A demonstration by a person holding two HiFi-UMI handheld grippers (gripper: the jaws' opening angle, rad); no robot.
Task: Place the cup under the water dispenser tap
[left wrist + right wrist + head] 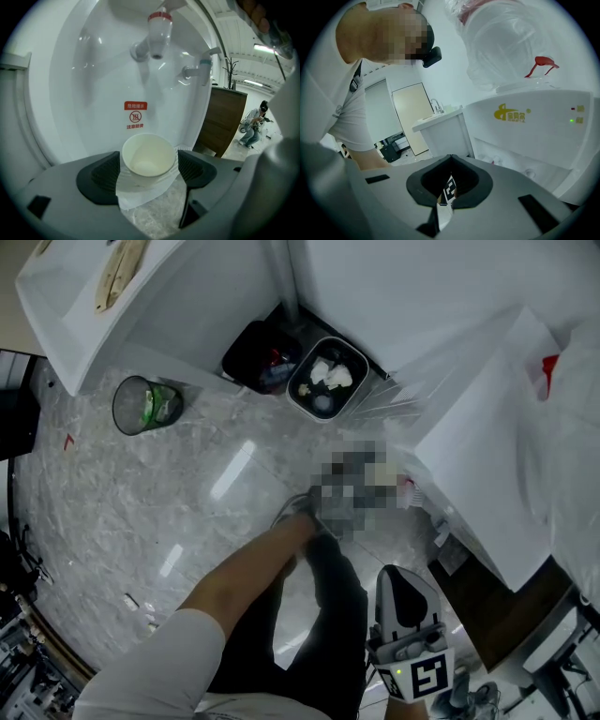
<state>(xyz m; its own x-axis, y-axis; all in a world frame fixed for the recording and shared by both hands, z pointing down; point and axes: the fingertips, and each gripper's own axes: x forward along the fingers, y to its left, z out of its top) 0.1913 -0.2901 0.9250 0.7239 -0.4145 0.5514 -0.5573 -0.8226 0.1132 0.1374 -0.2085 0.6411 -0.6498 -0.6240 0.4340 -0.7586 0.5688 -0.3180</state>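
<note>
Backing my left gripper [149, 171], jaws spread, straight off the white paper cup [149, 161] avoids tipping it; right gripper [451, 158] jaws pressed together.

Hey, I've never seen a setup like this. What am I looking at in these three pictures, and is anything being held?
No robot here: a person holds a two-jaw tool in each hand. The head view, from a camera on their head, looks down at the marble floor, a mesh waste bin and the right tool. The other cameras ride on the tools. The left gripper view shows the left tool, jaws wide apart, around an empty paper cup standing on the water dispenser's tray below the red tap; the pads don't press it. The right gripper view shows that tool shut, holding nothing.
</note>
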